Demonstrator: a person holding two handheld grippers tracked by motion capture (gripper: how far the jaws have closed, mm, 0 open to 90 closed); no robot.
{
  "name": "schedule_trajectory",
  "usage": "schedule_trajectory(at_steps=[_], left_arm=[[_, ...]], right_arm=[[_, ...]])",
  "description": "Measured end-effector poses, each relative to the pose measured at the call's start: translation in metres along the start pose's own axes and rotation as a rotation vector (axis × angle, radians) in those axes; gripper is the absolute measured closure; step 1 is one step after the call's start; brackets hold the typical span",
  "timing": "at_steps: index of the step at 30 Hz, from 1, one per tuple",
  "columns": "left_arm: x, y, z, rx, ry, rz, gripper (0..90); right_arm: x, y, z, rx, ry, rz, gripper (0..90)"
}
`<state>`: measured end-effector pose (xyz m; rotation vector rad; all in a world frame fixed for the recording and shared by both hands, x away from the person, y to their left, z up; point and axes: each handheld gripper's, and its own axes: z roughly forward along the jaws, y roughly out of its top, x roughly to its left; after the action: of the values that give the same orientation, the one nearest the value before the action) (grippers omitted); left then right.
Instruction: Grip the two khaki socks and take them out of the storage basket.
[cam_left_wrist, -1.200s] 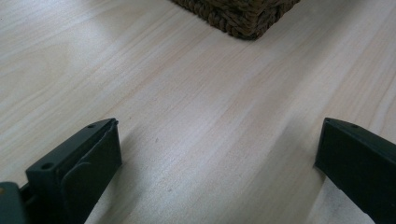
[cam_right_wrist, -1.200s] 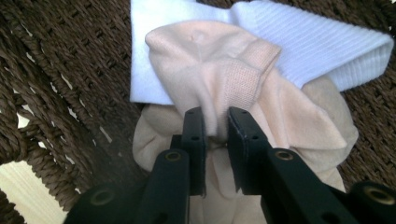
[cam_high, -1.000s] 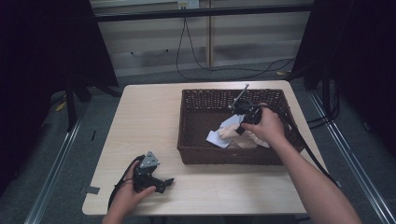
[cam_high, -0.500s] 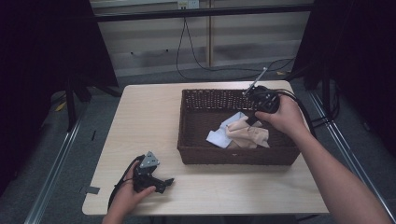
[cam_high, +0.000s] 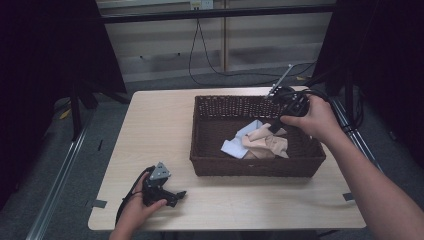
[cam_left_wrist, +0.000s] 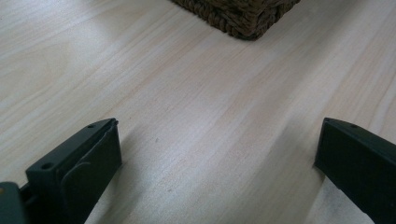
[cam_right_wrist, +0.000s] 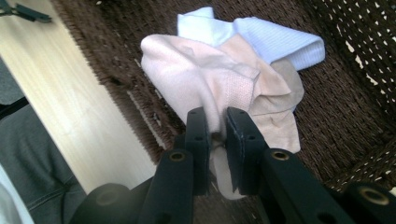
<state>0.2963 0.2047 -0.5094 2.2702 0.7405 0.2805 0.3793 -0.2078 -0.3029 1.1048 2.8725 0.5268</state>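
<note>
A dark brown wicker basket (cam_high: 210, 134) stands on the right half of the table. Inside it lie a peach-coloured cloth (cam_high: 265, 144) and a pale blue-white cloth (cam_high: 235, 146). My right gripper (cam_high: 274, 127) hangs over the basket's far right part, shut on an edge of the peach cloth (cam_right_wrist: 201, 79), which is pinched between the jaws (cam_right_wrist: 215, 122) and drapes down onto the white cloth (cam_right_wrist: 275, 39). My left gripper (cam_high: 177, 196) rests on the table near the front left, open, with bare wood between its fingers (cam_left_wrist: 84, 163).
The light wooden table (cam_high: 155, 125) has free room left of the basket (cam_left_wrist: 238, 18) and along the front edge. Cables and a dark frame stand behind the table. A strip of tape (cam_high: 99, 203) sits at the front left corner.
My right gripper has risen and moved toward the basket's far right corner, pulling the peach cloth's edge up with it. The left gripper has stayed put.
</note>
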Motion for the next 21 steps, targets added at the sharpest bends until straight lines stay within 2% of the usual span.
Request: schedule_trajectory(at_steps=[8,21], left_arm=[[0.000,0.000,0.000,0.000,0.000,0.000,0.0],[0.000,0.000,0.000,-0.001,0.001,0.001,0.0]], right_arm=[[0.008,-0.008,-0.016,-0.003,0.012,-0.037,79.4],[0.016,-0.017,-0.042,-0.019,0.023,-0.059,79.4]])
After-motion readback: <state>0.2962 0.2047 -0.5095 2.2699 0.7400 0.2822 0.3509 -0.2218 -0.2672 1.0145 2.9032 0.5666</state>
